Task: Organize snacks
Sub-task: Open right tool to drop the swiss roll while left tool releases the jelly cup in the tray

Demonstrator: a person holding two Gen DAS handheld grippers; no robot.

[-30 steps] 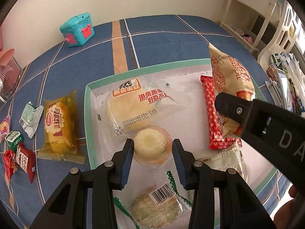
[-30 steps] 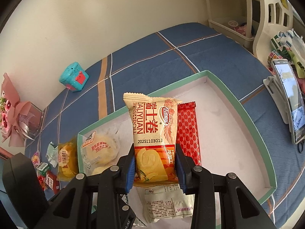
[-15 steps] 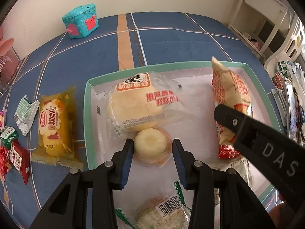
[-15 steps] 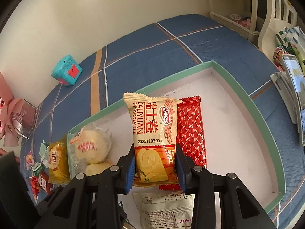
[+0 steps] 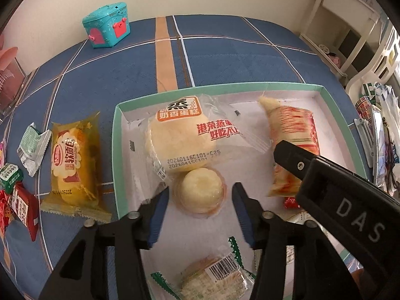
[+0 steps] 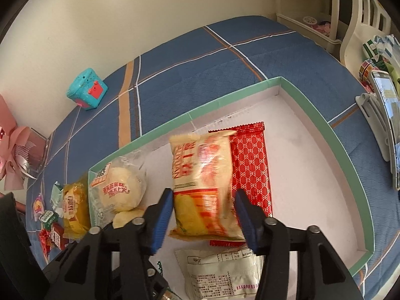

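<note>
Snacks mostly sit in the green-rimmed tray: the round pastry cup lies between the left gripper pads, untouched, jaws opening. Right gripper is opening too, the blurry swiss roll bag loose between them.

The Swiss roll pack is motion-blurred in the right wrist view, print unreadable, and it hides the left strip of the red wafer bar; in the left wrist view the right gripper body covers the pack's lower end, so whether it rests on the tray floor can't be told. Near tray edge: barcode pack cut off by the frame bottom, partly behind a left gripper finger. Left of tray, small sachets are clipped by the frame edge, labels too small to read.
</note>
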